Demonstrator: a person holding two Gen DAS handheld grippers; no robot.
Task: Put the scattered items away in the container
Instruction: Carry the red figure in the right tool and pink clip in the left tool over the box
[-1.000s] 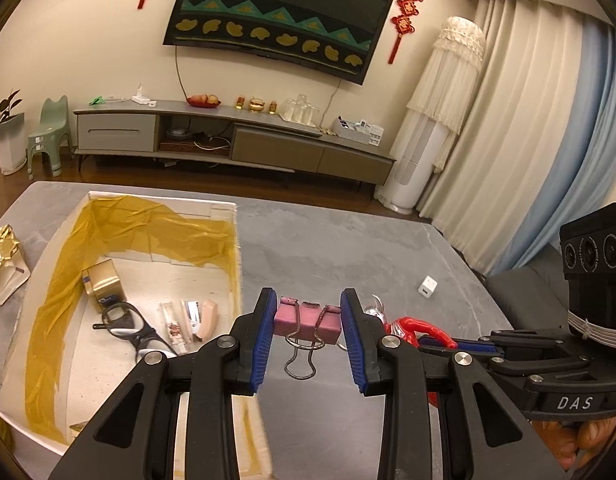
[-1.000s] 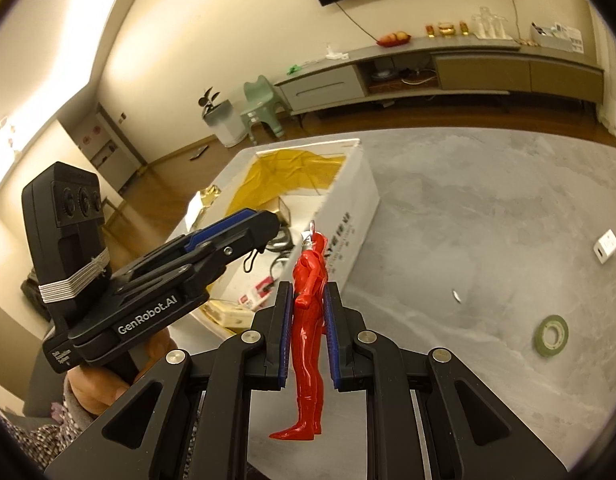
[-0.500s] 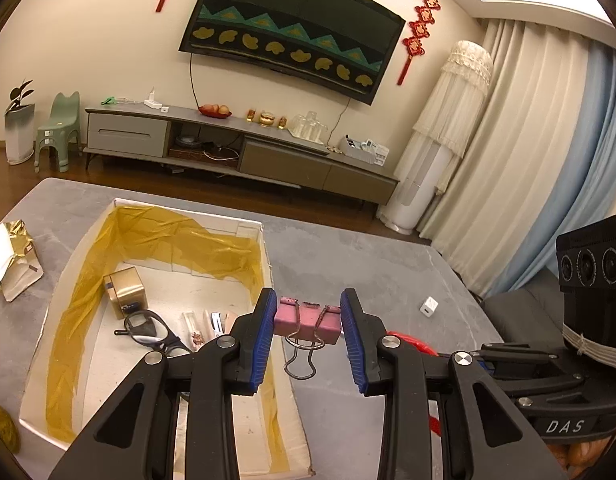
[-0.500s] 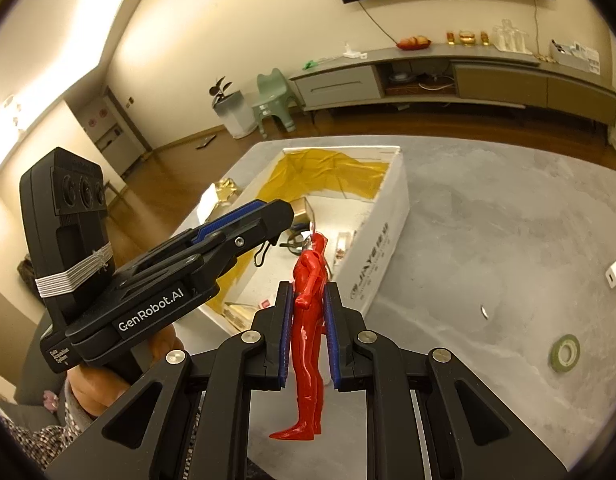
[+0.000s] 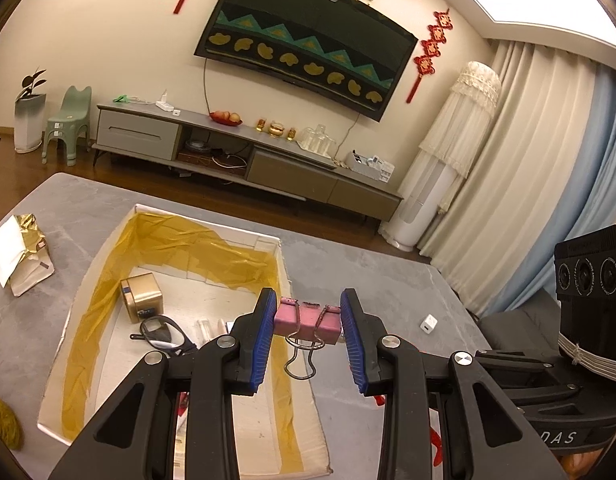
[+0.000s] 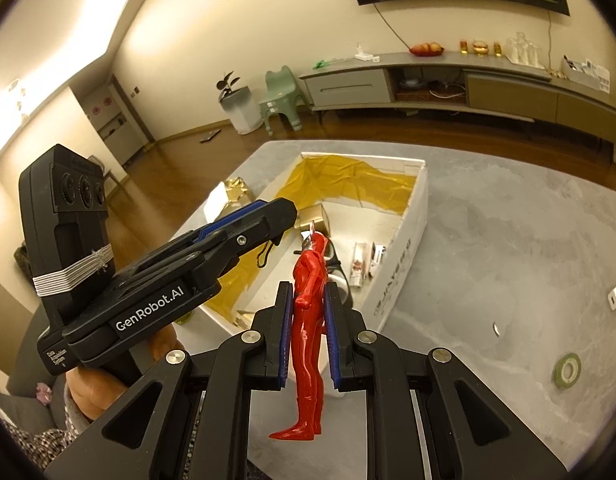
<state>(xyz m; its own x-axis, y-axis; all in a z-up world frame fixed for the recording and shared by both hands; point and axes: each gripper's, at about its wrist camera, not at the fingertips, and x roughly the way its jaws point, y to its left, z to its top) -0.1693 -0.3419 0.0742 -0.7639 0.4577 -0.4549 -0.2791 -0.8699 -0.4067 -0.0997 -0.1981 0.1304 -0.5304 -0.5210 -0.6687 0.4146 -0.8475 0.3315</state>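
Observation:
My left gripper [image 5: 308,320] is shut on a pink binder clip [image 5: 307,320], held above the right wall of the white box [image 5: 268,240]. That box [image 6: 403,248] is lined with yellow tape and holds a gold cube [image 5: 142,298], black glasses [image 5: 162,332] and small tubes [image 6: 361,262]. In the right wrist view my right gripper [image 6: 308,312] is shut on a red toy figure [image 6: 308,320], upright, over the box's near end. The left gripper's body [image 6: 168,280] shows left of it, with a hand [image 6: 92,392] underneath.
On the grey tabletop lie a gold foil bag [image 5: 20,252] left of the box, a white plug [image 5: 427,324], a green tape roll [image 6: 565,372] and a small silvery scrap [image 6: 495,329]. A TV cabinet [image 5: 244,152] stands beyond the table.
Both grippers have risen and shifted toward the box with their loads; the box sits more fully beneath them now. Both grips are unchanged.

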